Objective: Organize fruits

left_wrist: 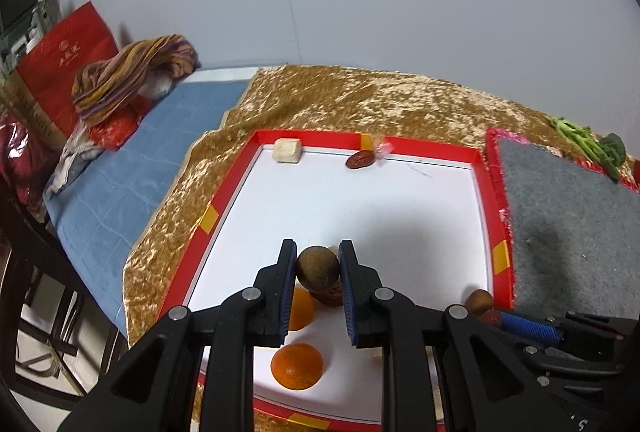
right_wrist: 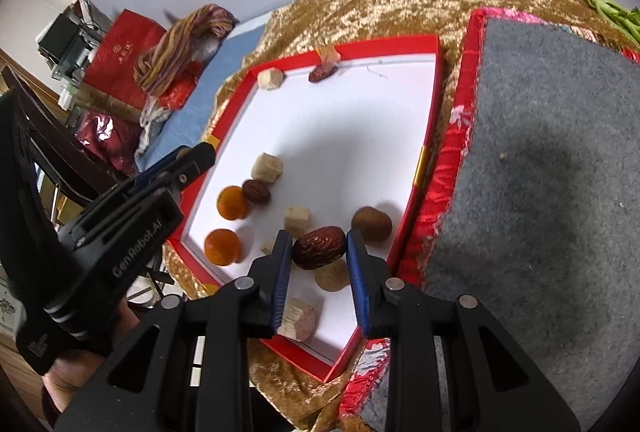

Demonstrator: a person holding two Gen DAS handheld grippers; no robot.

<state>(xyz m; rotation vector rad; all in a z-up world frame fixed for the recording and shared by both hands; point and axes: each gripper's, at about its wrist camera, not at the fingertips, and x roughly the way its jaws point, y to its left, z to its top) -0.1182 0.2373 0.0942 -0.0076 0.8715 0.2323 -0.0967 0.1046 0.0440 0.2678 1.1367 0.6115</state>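
Observation:
My left gripper is shut on a brown kiwi, held above the white floor of the red-walled tray. Two oranges and a red date lie under it. My right gripper is shut on a dark red date above the tray's near right corner. In the right wrist view, two oranges, another date, a second kiwi and several beige cubes lie in the tray. The left gripper shows at the tray's left edge.
A grey felt pad on a red embroidered box sits right of the tray, with green vegetables behind it. A gold cloth covers the table. A blue mat, striped fabric and a red bag lie at the left. A cube and wrapped date rest at the tray's far wall.

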